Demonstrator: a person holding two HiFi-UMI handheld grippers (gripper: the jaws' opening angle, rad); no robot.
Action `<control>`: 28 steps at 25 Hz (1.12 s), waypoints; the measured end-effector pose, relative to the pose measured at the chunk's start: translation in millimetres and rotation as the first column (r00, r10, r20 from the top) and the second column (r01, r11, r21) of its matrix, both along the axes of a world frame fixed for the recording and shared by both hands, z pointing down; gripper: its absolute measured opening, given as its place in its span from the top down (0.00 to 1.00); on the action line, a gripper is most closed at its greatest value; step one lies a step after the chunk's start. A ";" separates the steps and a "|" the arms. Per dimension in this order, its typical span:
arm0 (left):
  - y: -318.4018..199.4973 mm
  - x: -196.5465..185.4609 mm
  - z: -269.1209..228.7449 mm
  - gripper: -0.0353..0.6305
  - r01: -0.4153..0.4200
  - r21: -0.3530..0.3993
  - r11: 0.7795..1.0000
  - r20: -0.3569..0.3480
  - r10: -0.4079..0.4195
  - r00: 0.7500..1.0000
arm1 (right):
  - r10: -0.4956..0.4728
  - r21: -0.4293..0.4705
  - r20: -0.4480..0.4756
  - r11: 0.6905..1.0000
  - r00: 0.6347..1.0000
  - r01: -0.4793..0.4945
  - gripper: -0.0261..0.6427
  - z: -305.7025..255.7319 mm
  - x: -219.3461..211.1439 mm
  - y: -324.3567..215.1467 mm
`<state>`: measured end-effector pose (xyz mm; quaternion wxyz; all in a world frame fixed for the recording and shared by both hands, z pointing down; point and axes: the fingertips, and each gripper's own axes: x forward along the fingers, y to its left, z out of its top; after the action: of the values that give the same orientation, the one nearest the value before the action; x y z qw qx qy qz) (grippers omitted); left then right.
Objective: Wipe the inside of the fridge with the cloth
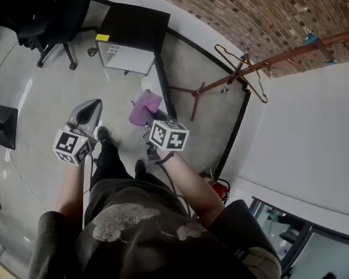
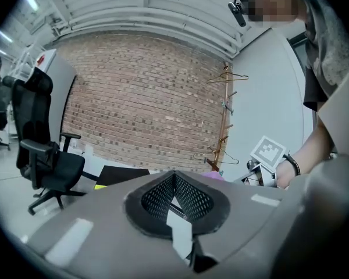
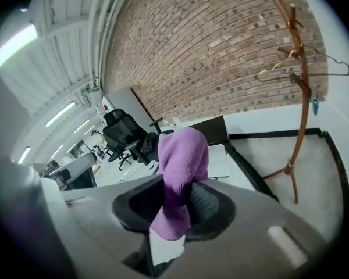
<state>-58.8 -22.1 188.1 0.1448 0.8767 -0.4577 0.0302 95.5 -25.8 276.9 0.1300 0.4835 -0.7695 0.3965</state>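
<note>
- The right gripper [image 3: 175, 205] has its jaws clamped on the cloth [image 3: 183, 153]. The cloth passes between the two pads [image 3: 206, 202], rises past the fingertips in a rounded fold, and leaves a short tail hanging on the camera side.
- In the head view the cloth is bunched just ahead of the right gripper's marker cube [image 1: 168, 134]. It is held above the floor [image 1: 23, 86], well apart from the low white unit with a black top [image 1: 134, 34] by the wall.
- The cloth is purple, soft and nappy (a microfibre look), and crumpled, with no flat edge showing.
- The pads are black with a perforated mesh face, set in a smooth grey shell.
- The left gripper [image 2: 174, 182] has its jaws brought together, meeting at the tips with nothing between them.
- Around the person are a red-brown brick wall [image 2: 145, 97], a wooden coat stand [image 3: 299, 92] with wire hangers, a black office chair [image 2: 46, 156] and the glossy pale floor.
</note>
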 end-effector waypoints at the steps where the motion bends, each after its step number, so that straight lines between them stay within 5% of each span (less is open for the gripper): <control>1: 13.7 10.0 -3.8 0.92 0.010 -0.006 1.000 -0.011 -0.010 1.000 | -0.007 -0.001 0.000 1.000 1.000 0.007 0.83 -2.7 10.4 12.7; 8: 95.4 49.7 -25.9 0.92 0.046 0.004 0.999 -0.003 -0.046 0.999 | -0.051 -0.030 0.021 0.998 0.998 0.052 0.83 -6.0 50.1 85.4; 14: 146.8 50.6 -21.6 0.92 0.048 -0.007 0.999 -0.004 -0.048 0.999 | -0.074 -0.019 0.065 0.997 0.995 0.076 0.83 -2.0 40.5 126.8; 21: 189.8 39.7 -26.9 0.92 0.052 0.003 0.999 -0.032 -0.051 0.998 | -0.115 0.065 0.120 0.992 0.986 0.108 0.83 -29.4 23.3 170.1; 28: 267.1 3.7 -34.8 0.92 0.067 0.016 0.998 -0.048 -0.066 0.997 | -0.132 0.087 0.045 0.988 0.990 0.127 0.83 -31.5 3.5 238.1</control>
<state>-55.1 245.0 153.2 0.1490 0.8627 -0.4832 0.0004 99.0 212.2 245.4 0.1155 0.4273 -0.8183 0.3667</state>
